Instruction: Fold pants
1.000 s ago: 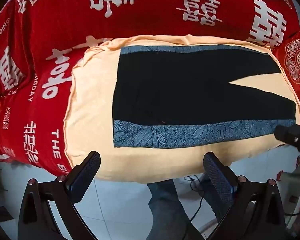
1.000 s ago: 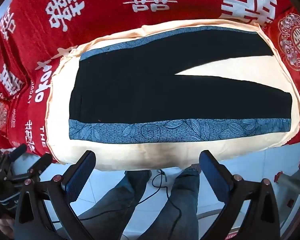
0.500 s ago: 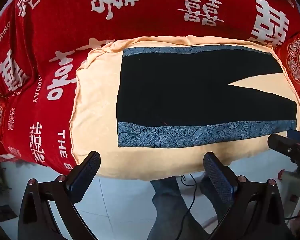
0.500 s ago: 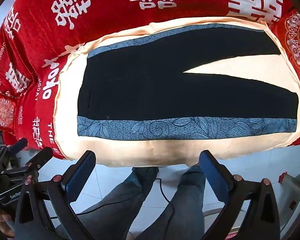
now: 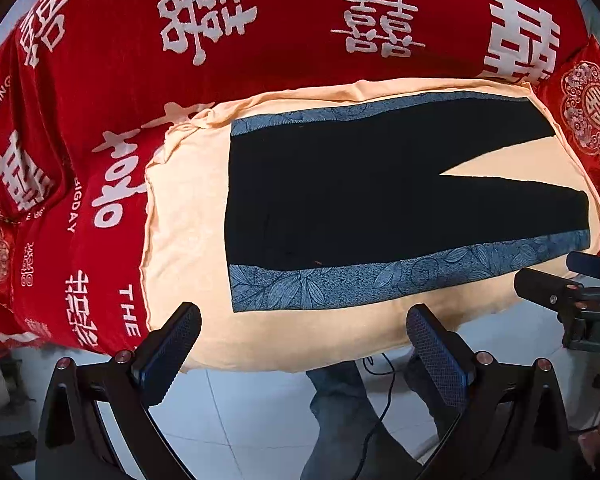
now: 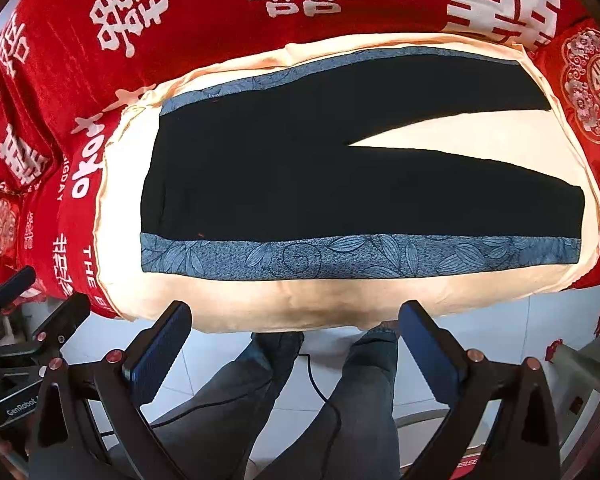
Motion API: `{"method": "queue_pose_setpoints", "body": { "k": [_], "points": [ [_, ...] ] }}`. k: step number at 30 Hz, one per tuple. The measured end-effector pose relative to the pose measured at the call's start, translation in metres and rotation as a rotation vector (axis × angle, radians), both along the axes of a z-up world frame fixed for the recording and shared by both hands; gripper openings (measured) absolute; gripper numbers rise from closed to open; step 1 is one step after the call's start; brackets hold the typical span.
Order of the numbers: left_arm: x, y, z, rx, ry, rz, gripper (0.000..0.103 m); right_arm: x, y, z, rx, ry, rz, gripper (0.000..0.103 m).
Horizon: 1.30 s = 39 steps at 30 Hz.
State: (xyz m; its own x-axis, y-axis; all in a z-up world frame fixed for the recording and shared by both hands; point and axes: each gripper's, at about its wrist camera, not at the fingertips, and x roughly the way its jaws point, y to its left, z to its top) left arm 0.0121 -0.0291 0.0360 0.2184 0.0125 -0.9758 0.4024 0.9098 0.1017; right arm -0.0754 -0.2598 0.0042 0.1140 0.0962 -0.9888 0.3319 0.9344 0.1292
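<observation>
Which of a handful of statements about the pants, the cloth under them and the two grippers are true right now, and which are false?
1. The pants lie spread flat, both legs apart. True.
2. The left gripper is clamped on the waistband. False: it is open and holds nothing, hanging short of the near edge of the cream cloth.
3. A blue leaf-patterned stripe runs along the near side of the pants. True.
4. The pants lie directly on the red blanket. False: the cream cloth lies between them.
5. The right gripper is open and empty. True.
6. The pants are already folded in half. False: no fold is made yet.
</observation>
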Motion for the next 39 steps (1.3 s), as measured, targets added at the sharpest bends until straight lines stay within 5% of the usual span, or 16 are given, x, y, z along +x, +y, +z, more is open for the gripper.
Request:
{"method": "queue_pose_setpoints", "body": {
  "k": [39],
  "points": [
    [0.0036,0.0012,0.0039,0.033,-0.016,0.026,0.103,0.0056,0.0012,0.0031,-0.013,-0.001,0.036,0.103]
  ]
}}
